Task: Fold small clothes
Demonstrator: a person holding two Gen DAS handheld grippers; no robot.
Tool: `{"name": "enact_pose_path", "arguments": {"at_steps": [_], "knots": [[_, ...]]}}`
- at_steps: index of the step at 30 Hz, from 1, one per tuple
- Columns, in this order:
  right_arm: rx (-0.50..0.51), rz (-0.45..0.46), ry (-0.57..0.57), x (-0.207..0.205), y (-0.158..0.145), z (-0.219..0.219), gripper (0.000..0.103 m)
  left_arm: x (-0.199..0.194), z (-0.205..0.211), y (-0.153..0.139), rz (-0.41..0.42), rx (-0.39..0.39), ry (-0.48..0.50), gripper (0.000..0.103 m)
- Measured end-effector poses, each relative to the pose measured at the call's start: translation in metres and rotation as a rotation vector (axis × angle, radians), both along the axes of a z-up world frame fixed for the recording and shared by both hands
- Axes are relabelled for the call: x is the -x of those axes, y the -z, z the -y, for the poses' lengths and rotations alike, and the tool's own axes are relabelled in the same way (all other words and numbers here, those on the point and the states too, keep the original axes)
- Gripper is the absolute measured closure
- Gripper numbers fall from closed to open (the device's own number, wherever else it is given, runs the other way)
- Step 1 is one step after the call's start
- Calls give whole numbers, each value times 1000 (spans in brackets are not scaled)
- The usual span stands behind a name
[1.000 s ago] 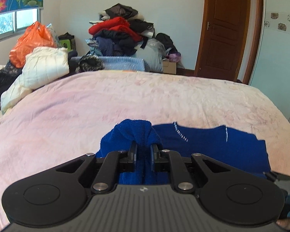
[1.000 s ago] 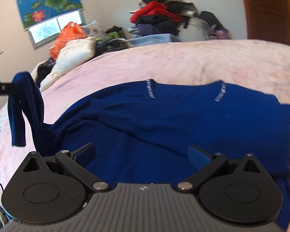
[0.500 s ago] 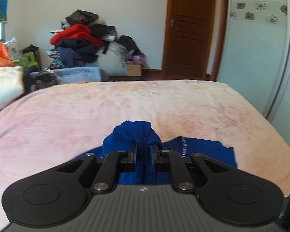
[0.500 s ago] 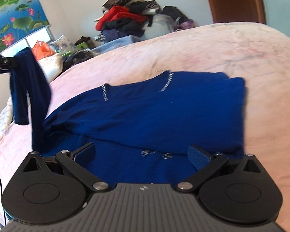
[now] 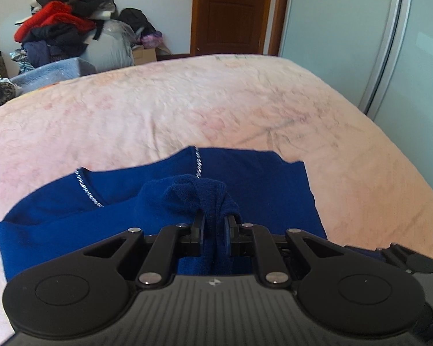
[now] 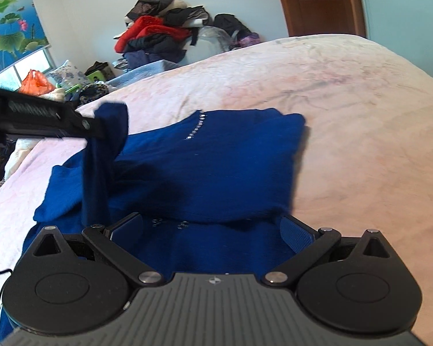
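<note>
Lying flat on the pink bedspread (image 6: 360, 132), the blue sweater (image 6: 216, 167) spreads out directly ahead of the right gripper (image 6: 213, 230), body folded over so its far edge runs just beyond the fingertips and its sparkly neckline trim (image 6: 196, 129) sits further out. Its sleeve (image 6: 101, 158) is up off the bed, hanging in a limp column to the left of the right gripper, pinched at the top by the left gripper (image 6: 101, 127), which reaches in from the left edge. From the left wrist camera, that left gripper (image 5: 215, 230) has its 2 fingers drawn close together on a bunched wad of sleeve (image 5: 199, 199) that bulges out just past the tips, the sweater body (image 5: 259, 187) spread beneath and ahead. The right gripper has its jaws spread wide and holds nothing, blue pads (image 6: 297, 233) hovering over the near hem. Beyond the bed, a heap of clothes (image 6: 158, 37) stands against the far wall, beside a brown door (image 6: 320, 3).
</note>
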State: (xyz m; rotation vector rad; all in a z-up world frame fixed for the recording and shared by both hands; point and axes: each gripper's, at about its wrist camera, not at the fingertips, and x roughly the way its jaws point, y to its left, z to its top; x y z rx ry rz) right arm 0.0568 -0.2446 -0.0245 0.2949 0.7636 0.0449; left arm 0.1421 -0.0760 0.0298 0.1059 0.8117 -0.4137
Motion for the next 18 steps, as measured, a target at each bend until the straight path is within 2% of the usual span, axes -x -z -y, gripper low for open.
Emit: {"name": "enact_pose_path", "arguments": {"at_steps": [5, 18], "knots": [[5, -13, 34, 1, 4, 10, 1, -8, 9, 16, -44, -17, -1, 90], [15, -32, 73, 7, 8, 24, 1, -13, 23, 28, -65, -63, 4, 89]]}}
